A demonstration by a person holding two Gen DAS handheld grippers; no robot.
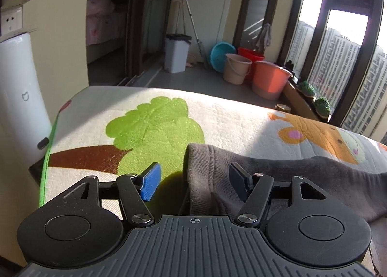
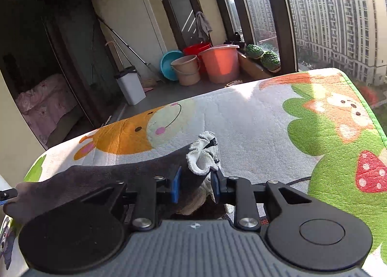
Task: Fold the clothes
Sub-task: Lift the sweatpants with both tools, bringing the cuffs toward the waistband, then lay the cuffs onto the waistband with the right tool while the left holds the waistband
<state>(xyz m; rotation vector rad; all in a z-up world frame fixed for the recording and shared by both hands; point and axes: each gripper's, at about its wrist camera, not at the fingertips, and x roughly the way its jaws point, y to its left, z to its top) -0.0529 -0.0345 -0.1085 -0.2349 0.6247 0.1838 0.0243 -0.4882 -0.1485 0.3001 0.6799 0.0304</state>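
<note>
A dark grey garment (image 1: 266,180) with a ribbed hem lies on the cartoon-print mat (image 1: 157,119). My left gripper (image 1: 193,180) is open, its blue pads on either side of the garment's left corner, the right pad over the cloth. In the right wrist view the same grey garment (image 2: 108,177) stretches to the left, with a white fleecy lining (image 2: 204,156) showing at its end. My right gripper (image 2: 196,187) is shut on that end, grey and white cloth bunched between the blue pads.
The mat (image 2: 266,119) has a green edge, with floor beyond. A white air purifier (image 1: 19,95) stands at the left. A bin (image 1: 176,51), buckets (image 1: 268,78) and basins stand by the windows (image 1: 338,59).
</note>
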